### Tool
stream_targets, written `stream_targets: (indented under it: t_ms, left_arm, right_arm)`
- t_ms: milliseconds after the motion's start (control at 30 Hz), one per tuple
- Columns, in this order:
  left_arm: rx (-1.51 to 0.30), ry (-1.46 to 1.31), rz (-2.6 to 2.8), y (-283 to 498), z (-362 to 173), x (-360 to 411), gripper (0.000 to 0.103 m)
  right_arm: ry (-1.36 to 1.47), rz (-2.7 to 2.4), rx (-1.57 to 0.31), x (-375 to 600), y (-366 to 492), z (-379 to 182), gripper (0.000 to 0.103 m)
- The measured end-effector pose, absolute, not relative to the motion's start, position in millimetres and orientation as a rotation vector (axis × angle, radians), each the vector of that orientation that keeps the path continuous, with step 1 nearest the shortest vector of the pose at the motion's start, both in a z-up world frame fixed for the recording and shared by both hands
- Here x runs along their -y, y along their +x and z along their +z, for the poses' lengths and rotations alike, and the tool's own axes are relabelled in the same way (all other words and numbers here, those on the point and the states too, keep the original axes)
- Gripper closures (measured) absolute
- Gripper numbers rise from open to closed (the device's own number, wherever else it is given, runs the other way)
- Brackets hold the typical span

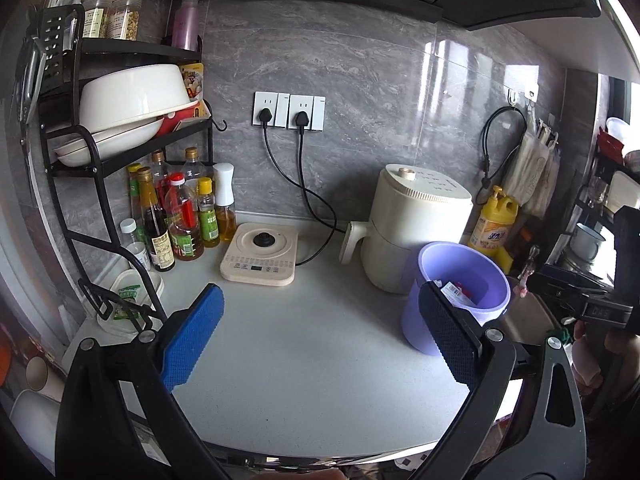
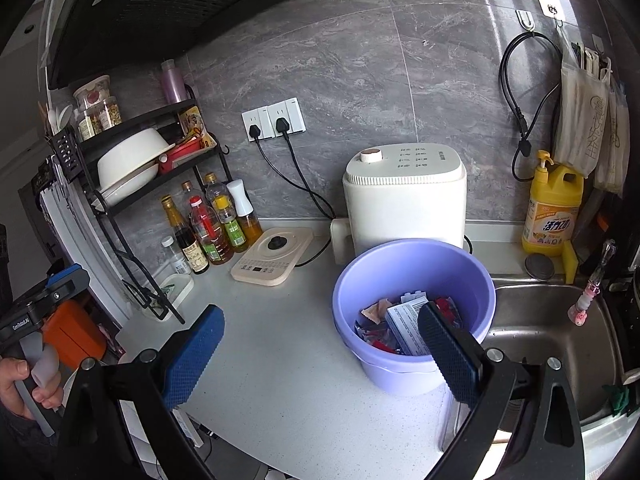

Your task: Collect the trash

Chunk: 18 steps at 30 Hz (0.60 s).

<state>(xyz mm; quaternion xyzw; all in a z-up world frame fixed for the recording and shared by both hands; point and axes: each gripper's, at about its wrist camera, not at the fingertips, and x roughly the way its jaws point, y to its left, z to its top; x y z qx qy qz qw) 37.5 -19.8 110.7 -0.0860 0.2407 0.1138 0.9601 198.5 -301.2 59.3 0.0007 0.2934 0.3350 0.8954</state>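
A lilac plastic bucket (image 2: 412, 312) stands on the white countertop (image 2: 288, 360) beside the sink, and also shows in the left wrist view (image 1: 460, 296). Inside it lie several wrappers and a white printed packet (image 2: 404, 326). My right gripper (image 2: 320, 356) is open and empty, held above the counter, its right finger over the bucket's front rim. My left gripper (image 1: 320, 332) is open and empty above the bare counter, left of the bucket. In the right wrist view, the left gripper's body (image 2: 44, 300) shows at the far left edge.
A cream air fryer (image 2: 404, 200) stands behind the bucket. A cream induction base (image 2: 272, 256) and several sauce bottles (image 2: 208, 232) sit by a black dish rack (image 2: 132, 184) on the left. A steel sink (image 2: 552, 332) and yellow detergent bottle (image 2: 554, 208) are at the right.
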Motion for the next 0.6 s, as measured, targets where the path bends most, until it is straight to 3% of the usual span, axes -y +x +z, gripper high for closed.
stream_targets:
  t_ms: [600]
  left_arm:
    - [-0.521,-0.201,0.272,51.8,100.4,5.5,0.006]
  right_arm:
    - [-0.028,0.776,-0.662,268.8,205.7,44.1,0.008]
